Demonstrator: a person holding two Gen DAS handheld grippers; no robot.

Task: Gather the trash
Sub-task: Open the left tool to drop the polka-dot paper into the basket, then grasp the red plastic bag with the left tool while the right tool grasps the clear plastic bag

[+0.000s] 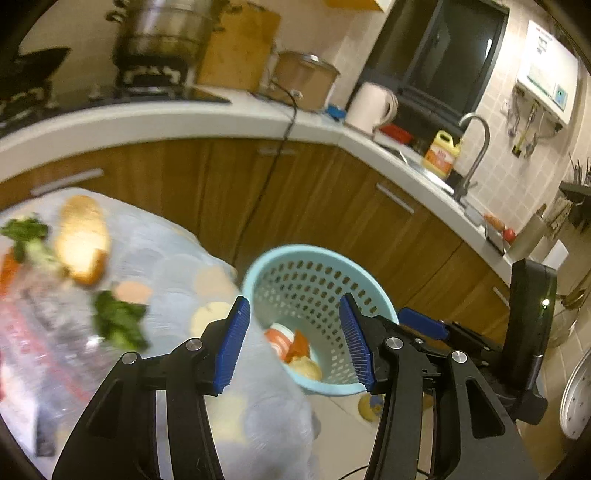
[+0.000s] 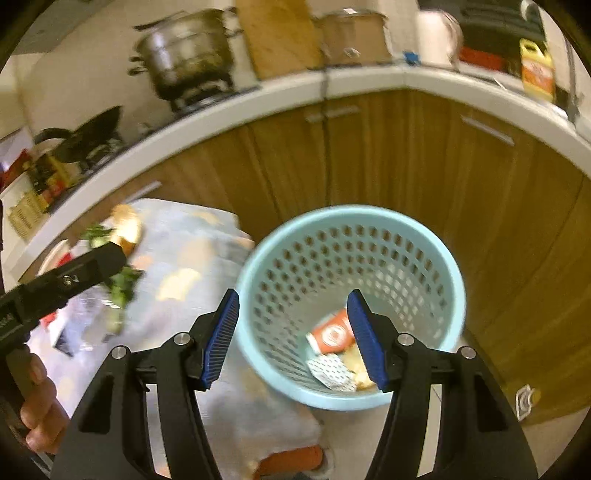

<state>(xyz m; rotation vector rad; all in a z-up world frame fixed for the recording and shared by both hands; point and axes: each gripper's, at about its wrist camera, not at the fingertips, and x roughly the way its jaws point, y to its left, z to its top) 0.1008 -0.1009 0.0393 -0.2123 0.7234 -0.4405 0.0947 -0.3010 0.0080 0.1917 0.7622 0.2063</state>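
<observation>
A light blue perforated basket (image 2: 417,236) stands on the floor beside a cloth-covered table (image 2: 207,306); it also shows in the left wrist view (image 1: 373,299). Inside lie an orange packet (image 2: 332,332), a white dotted wrapper (image 2: 330,371) and a pale scrap (image 1: 306,367). My right gripper (image 2: 293,339) is open and empty over the basket's near rim. My left gripper (image 1: 295,343) is open and empty at the table edge beside the basket. On the table lie a bread piece (image 1: 83,236), green leaves (image 1: 118,319), a pink slice (image 1: 131,291) and a clear plastic wrapper (image 1: 40,332).
Wooden cabinets (image 2: 406,155) under a white counter (image 1: 184,114) curve behind the basket. The counter holds a steel pot (image 1: 162,29), a kettle (image 1: 369,103), a yellow bottle (image 1: 441,153) and a faucet (image 1: 476,155). A small packet (image 2: 524,400) lies on the floor at right.
</observation>
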